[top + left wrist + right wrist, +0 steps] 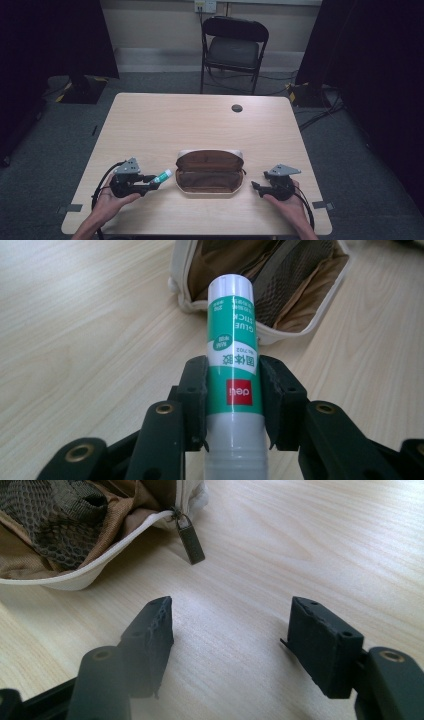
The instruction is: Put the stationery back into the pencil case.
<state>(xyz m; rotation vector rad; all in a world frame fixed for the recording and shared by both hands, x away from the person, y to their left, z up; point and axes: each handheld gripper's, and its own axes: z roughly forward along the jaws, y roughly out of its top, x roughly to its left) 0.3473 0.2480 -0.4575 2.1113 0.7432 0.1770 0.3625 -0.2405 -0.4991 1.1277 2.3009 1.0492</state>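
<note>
A green and white glue stick (233, 355) is clamped between the jaws of my left gripper (233, 390), its white end aimed at the open pencil case (280, 285). From above, the left gripper (150, 184) sits at the table's front left with the glue stick (163, 175) just left of the case (210, 172). The case lies unzipped, brown lining and mesh pocket showing. My right gripper (256, 185) rests right of the case, open and empty. In the right gripper view its jaws (230, 630) stand wide apart over bare wood, near the case's zipper pull (190, 542).
The wooden table (200, 120) has a round cable hole (237, 108) near its far edge. A black folding chair (233, 47) stands behind the table. Cables lie on the grey carpet at the right.
</note>
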